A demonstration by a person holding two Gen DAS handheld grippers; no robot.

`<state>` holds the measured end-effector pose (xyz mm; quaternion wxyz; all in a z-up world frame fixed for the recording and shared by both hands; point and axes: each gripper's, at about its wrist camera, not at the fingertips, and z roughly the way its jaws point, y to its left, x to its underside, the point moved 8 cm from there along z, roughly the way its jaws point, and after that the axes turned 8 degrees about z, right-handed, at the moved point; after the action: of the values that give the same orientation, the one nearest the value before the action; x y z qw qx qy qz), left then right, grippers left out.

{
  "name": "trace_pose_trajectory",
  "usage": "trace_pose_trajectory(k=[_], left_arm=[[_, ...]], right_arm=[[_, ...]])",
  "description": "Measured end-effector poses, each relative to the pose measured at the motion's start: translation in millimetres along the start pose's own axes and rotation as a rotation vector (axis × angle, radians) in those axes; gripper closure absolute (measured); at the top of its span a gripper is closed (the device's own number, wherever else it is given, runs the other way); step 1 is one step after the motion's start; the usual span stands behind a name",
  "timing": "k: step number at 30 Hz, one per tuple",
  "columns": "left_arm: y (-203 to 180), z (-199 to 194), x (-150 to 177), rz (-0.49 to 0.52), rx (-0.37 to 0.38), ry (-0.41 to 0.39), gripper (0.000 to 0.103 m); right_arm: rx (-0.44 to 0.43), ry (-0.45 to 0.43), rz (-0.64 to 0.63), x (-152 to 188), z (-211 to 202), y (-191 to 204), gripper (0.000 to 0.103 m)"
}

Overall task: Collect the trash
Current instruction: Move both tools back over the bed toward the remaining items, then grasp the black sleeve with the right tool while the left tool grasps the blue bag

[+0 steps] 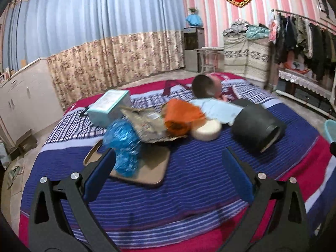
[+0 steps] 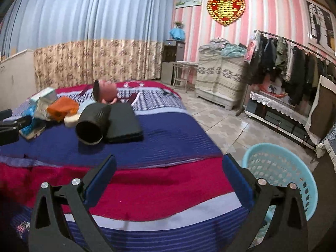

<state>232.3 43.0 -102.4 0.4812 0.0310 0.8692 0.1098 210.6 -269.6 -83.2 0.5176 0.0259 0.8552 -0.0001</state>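
Blue crinkled wrapper (image 1: pixel 124 147) on bed (image 1: pixel 189 168), upright on tan tray (image 1: pixel 153 168), at 11 o'clock just off left gripper (image 1: pixel 168 168), splayed and empty. Right gripper (image 2: pixel 169 175) likewise parted, holding nothing, farther; basket (image 2: pixel 281 168) at its 3 o'clock

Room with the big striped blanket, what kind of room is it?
Most likely a bedroom in someone's home. There is a large bed with a striped cover, a rack of hanging clothes along the wall, and long curtains covering the window side.

Curtains (image 1: pixel 94 31), clothes rack (image 2: pixel 294 63), doll (image 1: pixel 206 85)
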Motion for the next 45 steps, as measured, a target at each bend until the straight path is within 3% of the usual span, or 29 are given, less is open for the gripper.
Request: trace_pose_trajectory(k=[7, 17, 27, 30, 35, 45], left_arm=[[9.4, 14.7, 16.8, -0.047, 0.019, 0.029, 0.006], [19.9, 20.8, 25.0, -0.111, -0.006, 0.064, 0.006], [34.9, 32.4, 38.5, -0.218, 0.038, 0.12, 0.006], [32.6, 31.5, 38.1, -0.205, 0.035, 0.117, 0.006], [29.3, 30.4, 36.2, -0.189, 0.028, 0.118, 0.006], [34.2, 28.2, 34.1, -0.202, 0.025, 0.116, 0.006]], right_arm=[[-0.039, 0.031, -0.016, 5.6, 19.7, 23.2, 0.005], [-0.17, 0.039, -0.008, -14.0, 45.5, 82.1, 0.005], [-0.214, 0.139, -0.064, -13.8, 88.1, 132.4, 0.006], [-0.223, 0.18, -0.063, -9.7, 97.7, 135.7, 0.014], [-0.263, 0.199, -0.056, -2.3, 101.2, 140.2, 0.042], [-0.258, 0.09, -0.01, -8.3, 65.1, 104.8, 0.042]])
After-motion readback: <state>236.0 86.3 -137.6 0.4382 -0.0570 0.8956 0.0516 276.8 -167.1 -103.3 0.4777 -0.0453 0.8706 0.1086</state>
